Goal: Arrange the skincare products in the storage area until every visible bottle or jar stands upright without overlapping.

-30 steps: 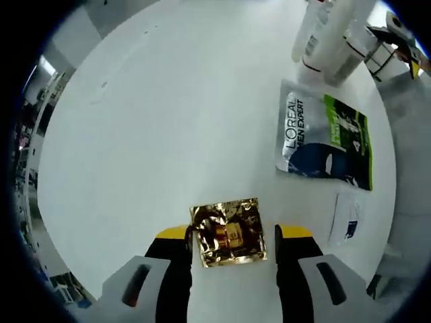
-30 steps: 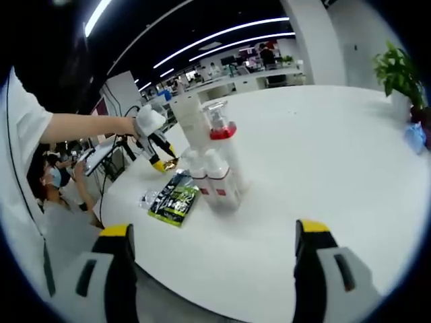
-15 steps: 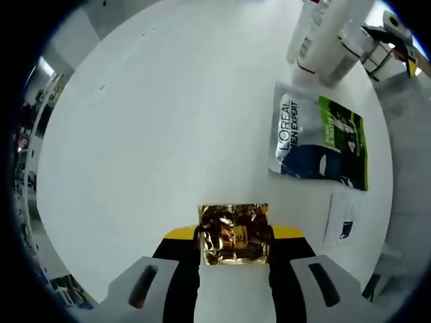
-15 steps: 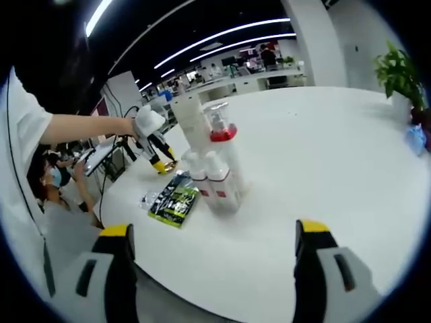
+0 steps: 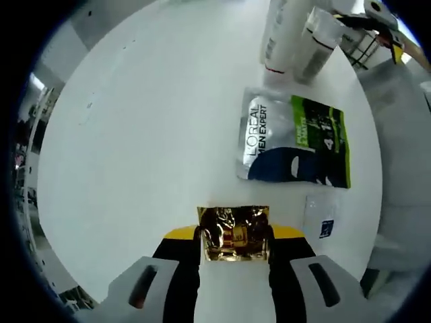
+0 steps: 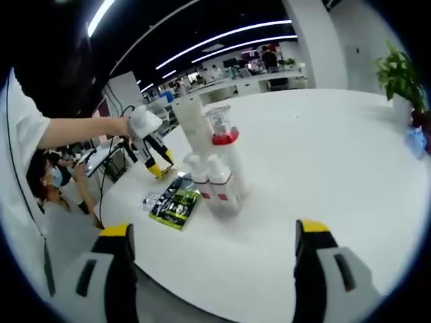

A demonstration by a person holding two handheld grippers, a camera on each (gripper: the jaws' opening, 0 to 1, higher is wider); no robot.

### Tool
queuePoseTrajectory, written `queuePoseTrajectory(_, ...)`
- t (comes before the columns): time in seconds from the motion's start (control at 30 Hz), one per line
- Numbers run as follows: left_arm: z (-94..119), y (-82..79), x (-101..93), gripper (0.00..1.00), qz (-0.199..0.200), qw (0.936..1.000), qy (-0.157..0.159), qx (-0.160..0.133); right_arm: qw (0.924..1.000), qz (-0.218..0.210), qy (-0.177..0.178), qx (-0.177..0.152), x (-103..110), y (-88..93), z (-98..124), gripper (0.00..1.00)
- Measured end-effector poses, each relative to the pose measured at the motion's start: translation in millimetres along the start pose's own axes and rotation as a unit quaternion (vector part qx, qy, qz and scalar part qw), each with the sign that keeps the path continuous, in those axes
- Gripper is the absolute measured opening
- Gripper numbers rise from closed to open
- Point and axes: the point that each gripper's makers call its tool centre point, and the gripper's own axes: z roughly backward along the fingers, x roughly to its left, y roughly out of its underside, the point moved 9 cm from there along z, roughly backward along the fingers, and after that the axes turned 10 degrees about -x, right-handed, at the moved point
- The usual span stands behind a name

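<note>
My left gripper [image 5: 234, 237] is shut on a crinkled gold foil sachet [image 5: 234, 232], held a little above the white table [image 5: 148, 128]. Past it lie a silver, blue and green L'Oreal Men Expert sachet [image 5: 293, 140] and a small white sachet [image 5: 319, 218]. White bottles [image 5: 293, 37] stand upright at the far edge of that view. In the right gripper view the same cluster of white bottles [image 6: 214, 165], one with a red collar and clear pump cap, stands mid-table with the green sachet [image 6: 175, 200] beside it. My right gripper [image 6: 212, 269] hangs open over the near table edge, holding nothing.
A person's arm and gloved hand [image 6: 138, 123] hold the left gripper [image 6: 156, 163] at the table's far left. A potted plant [image 6: 399, 75] stands at the right edge. Office desks and a seated person [image 6: 54, 192] lie beyond the table.
My left gripper closed on the gold sachet and has lifted it slightly, drawing back from the bottles. The right gripper has stayed still.
</note>
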Motion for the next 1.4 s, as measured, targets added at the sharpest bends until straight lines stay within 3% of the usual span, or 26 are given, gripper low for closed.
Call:
queuePoseTrajectory(0.37,-12.6,-4.9,-20.1,0.36,-0.017,0.9998,0.012,0.007,1.0000,0.001,0.000,-0.002,1.4,-1.8,1.2,1.00)
queuePoseTrajectory(1.27,-15.9,-4.3,-23.3,0.37,-0.026,0.9996,-0.004,0.007,1.0000,0.002,0.001,-0.003,3.9,-1.5,4.2,1.00)
queuePoseTrajectory(1.4,-15.9,-4.0,-24.9,0.44,-0.031,0.9995,-0.004,0.010,1.0000,0.004,0.000,-0.006,4.6,-2.6,4.7,1.00)
